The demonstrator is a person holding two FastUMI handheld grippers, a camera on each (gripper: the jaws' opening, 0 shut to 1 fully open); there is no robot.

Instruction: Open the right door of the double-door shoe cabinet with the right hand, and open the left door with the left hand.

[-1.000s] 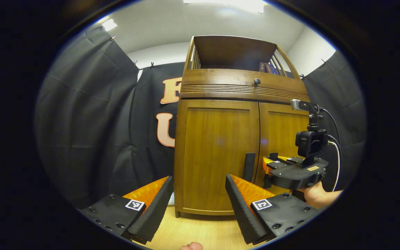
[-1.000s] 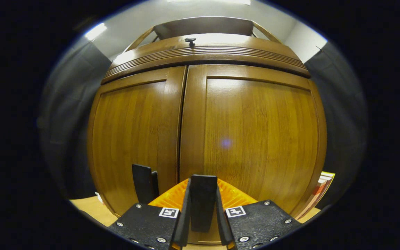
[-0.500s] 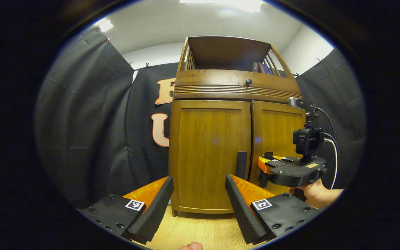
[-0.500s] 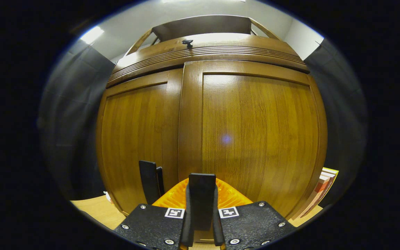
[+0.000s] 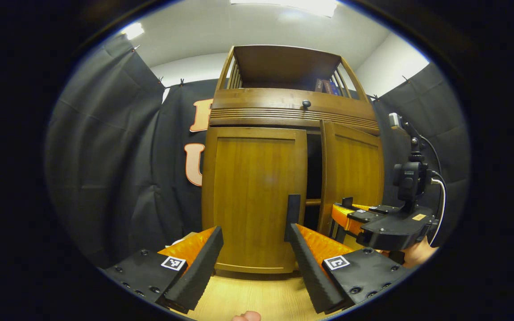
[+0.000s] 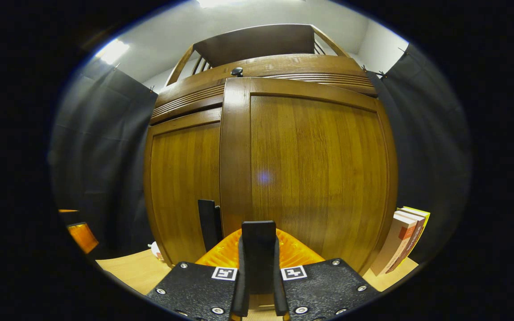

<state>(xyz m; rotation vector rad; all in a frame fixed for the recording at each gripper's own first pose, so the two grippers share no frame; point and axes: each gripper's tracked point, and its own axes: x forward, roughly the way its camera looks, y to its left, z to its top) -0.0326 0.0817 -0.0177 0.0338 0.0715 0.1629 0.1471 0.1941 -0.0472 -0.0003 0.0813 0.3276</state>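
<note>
The wooden shoe cabinet (image 5: 283, 111) stands straight ahead. Its right door (image 6: 310, 169) is swung partly out, with a dark gap (image 5: 314, 169) beside the still-closed left door (image 5: 254, 196). My right gripper (image 6: 259, 243) is shut on the right door's black upright handle (image 6: 259, 229). In the left gripper view that right gripper (image 5: 348, 216) sits at the door's edge, held by a hand (image 5: 413, 256). My left gripper (image 5: 255, 232) stands open and empty, a short way in front of the left door, whose black handle (image 5: 292, 214) is just above its right fingertip.
A drawer with a dark knob (image 5: 305, 104) and an open shelf holding books (image 5: 324, 84) top the cabinet. Several books (image 6: 400, 240) lean beside its right side. The cabinet stands on a light wooden surface (image 5: 257, 294), with black cloth behind and beside it.
The right door has swung from closed to partly open, pulled by the shut right gripper. The left gripper has drifted right, and the cabinet now sits further left in its view.
</note>
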